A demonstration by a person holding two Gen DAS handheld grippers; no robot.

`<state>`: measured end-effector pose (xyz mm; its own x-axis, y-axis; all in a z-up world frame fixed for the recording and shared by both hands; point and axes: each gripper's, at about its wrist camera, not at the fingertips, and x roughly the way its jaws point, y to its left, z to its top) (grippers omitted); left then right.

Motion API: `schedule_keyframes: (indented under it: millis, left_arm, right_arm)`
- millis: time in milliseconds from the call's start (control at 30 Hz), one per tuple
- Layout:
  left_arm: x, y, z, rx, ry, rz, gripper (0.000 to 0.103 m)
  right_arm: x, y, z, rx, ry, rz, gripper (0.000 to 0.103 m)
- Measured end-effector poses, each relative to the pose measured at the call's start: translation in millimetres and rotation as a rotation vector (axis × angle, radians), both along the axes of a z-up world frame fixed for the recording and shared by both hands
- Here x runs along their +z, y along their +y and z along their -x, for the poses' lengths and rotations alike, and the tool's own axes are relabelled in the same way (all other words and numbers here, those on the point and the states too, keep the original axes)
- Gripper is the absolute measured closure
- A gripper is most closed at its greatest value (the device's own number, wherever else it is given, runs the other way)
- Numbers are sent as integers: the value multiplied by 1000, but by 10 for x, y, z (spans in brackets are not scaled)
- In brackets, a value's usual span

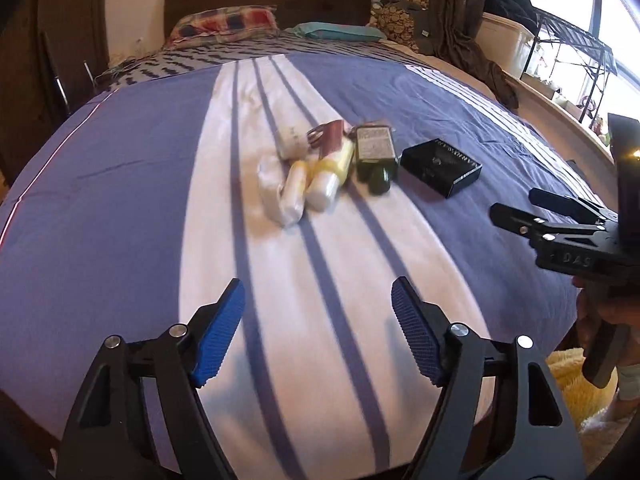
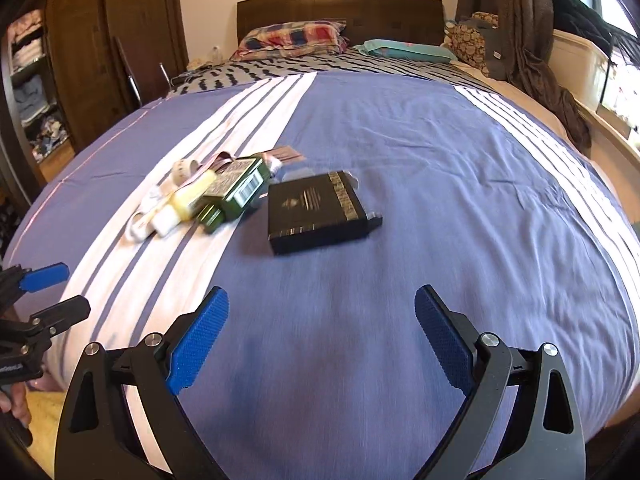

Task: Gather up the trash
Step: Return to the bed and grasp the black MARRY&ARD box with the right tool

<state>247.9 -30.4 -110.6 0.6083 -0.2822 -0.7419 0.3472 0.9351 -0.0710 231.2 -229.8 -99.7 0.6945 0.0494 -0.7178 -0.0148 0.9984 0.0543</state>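
A small pile of trash lies on the bed: a dark green bottle [image 1: 375,156] [image 2: 234,194], a yellow and white tube [image 1: 330,172] [image 2: 182,206], white wrappers [image 1: 280,188] [image 2: 140,224], a maroon wrapper [image 1: 330,136] and a black flat box [image 1: 440,167] [image 2: 316,214]. My left gripper [image 1: 318,332] is open and empty, hovering above the bed short of the pile. My right gripper [image 2: 322,336] is open and empty, short of the black box. It also shows at the right edge of the left wrist view [image 1: 516,206].
The bed has a blue cover with white stripes [image 2: 420,152]. Pillows [image 2: 292,38] and a dark headboard [image 2: 340,8] are at the far end. A wooden wardrobe [image 2: 100,48] stands left. Curtain, clothes and a window ledge [image 1: 560,92] are at the right.
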Motion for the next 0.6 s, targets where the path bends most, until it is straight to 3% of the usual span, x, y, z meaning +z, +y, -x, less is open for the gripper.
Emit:
schedule_keyframes:
  millis: [367,467,500,600]
  left_arm:
    - [3,-436,-560,-74,16,8,43]
    - [-99,-476,-678,-83,44,14,51]
    - [-127,-477,-710,-84,50,15,55]
    - [-219,-454,-795,-78,69,13,60]
  right_arm:
    - [-156,62,-694,34,48,77,6]
    - [-195,63,-787,49,62,73,7]
    - [-205,61,-797,54,64,69,10]
    - [-224,23,-814,71,67,32,31]
